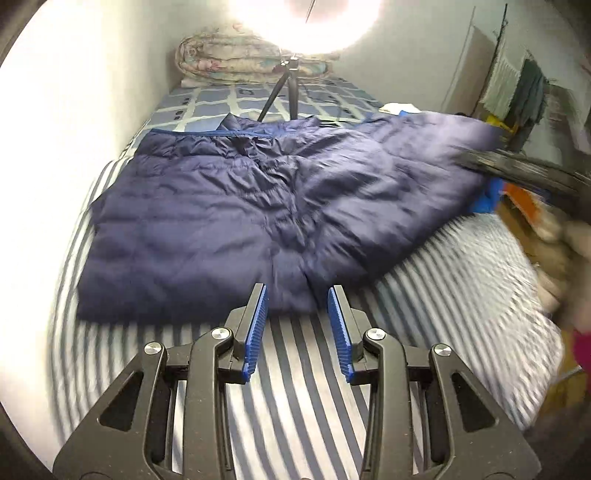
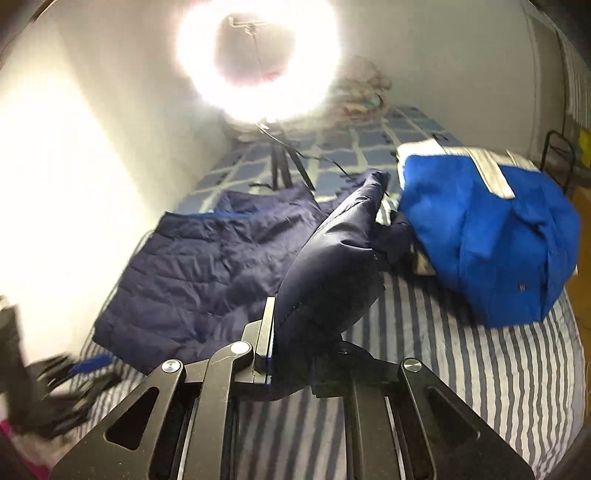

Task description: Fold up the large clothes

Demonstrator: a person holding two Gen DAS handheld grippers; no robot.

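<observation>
Two claws in view, one per hand. We hold the left claw (image 1: 297,299) part open, blue ribbed pads (image 1: 255,325) apart with nothing between them; it hangs over the striped bed sheet (image 1: 295,387), tips just at the near hem of the navy puffer jacket (image 1: 229,218). The jacket lies spread flat on the bed ahead of this claw, reaching away toward a checked blue blanket (image 1: 229,107) and a tripod (image 1: 275,92) beyond it. A rolled floral quilt (image 1: 236,55) sits at the far wall under a glaring ring light (image 1: 258,22). To the far right of the left claw we see a blurred dark bar that looks like the other claw, at the jacket's raised right edge.

We keep the right claw (image 2: 275,332) clamped on a puffy fold of the navy puffer jacket (image 2: 332,266), likely a sleeve or side panel, lifted off the bed and running up and away from the jaws. The rest of the jacket lies flat to the left of this claw. To its right, a bright blue garment (image 2: 491,236) with grey-white bands sits bunched on the striped sheet, apart from the navy one.
</observation>
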